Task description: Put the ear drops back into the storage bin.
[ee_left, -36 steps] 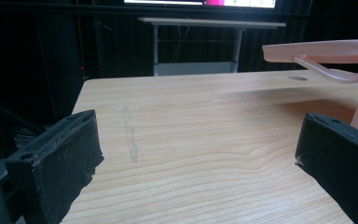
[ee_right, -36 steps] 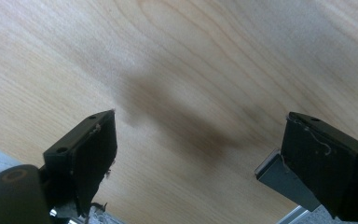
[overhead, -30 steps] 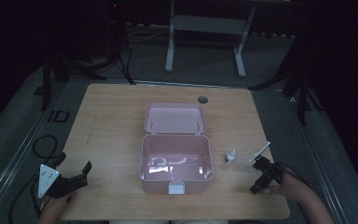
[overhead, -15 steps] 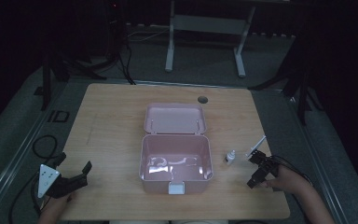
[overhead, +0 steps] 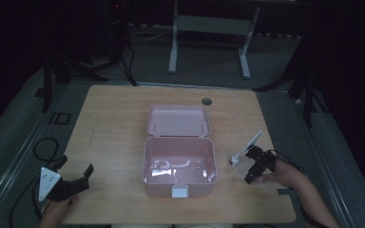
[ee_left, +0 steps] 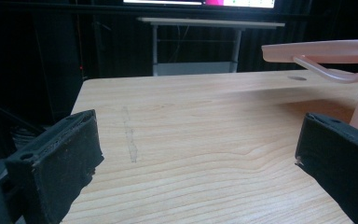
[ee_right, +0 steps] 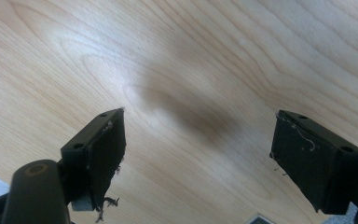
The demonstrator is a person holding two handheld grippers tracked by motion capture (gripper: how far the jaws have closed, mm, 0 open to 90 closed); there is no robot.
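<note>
Two small items lie beside the right gripper (overhead: 252,165): a little white bottle (overhead: 235,160) and a slim white stick-like piece (overhead: 253,140), too small to name more closely. The jaws stand spread apart with nothing between them, pointing down at bare wooden table (ee_right: 177,70). The bottle lies just outside the jaws, on the side toward the open pink box (overhead: 179,166). To take it well, I would shift the jaws to straddle the bottle, square to its body, then close gently. The left gripper (overhead: 73,178) rests apart, jaws likewise released, with the box off beyond its right jaw.
</note>
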